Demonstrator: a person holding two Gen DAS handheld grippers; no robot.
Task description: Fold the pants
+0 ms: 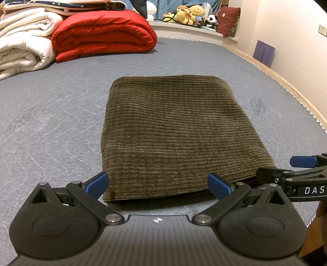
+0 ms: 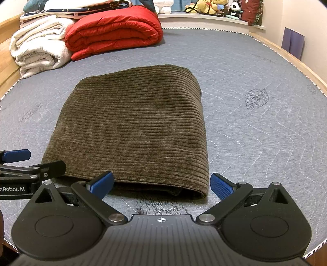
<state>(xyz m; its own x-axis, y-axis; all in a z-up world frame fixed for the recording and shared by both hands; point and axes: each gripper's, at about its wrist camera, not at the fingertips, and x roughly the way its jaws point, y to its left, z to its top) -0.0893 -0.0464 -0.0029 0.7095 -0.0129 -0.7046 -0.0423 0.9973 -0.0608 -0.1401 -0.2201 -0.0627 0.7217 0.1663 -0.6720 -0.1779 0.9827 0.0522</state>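
Observation:
Brown corduroy pants (image 1: 173,131) (image 2: 132,126) lie folded into a flat rectangle on the grey quilted mattress (image 1: 51,126) (image 2: 255,133). My left gripper (image 1: 158,185) stands open at the near edge of the bundle, its blue pads on either side of the near left part, holding nothing. My right gripper (image 2: 161,185) is open too, at the near right corner of the pants, where layered edges show. Each gripper appears in the other's view: the right one (image 1: 286,167) at the right margin, the left one (image 2: 34,161) at the left margin.
A rolled red quilt (image 1: 104,34) (image 2: 116,30) and folded white blankets (image 1: 24,41) (image 2: 40,47) lie at the far left of the mattress. Plush toys (image 1: 194,14) and a dark red cushion (image 1: 229,20) sit on a ledge behind. A wooden bed frame (image 1: 286,81) runs along the right.

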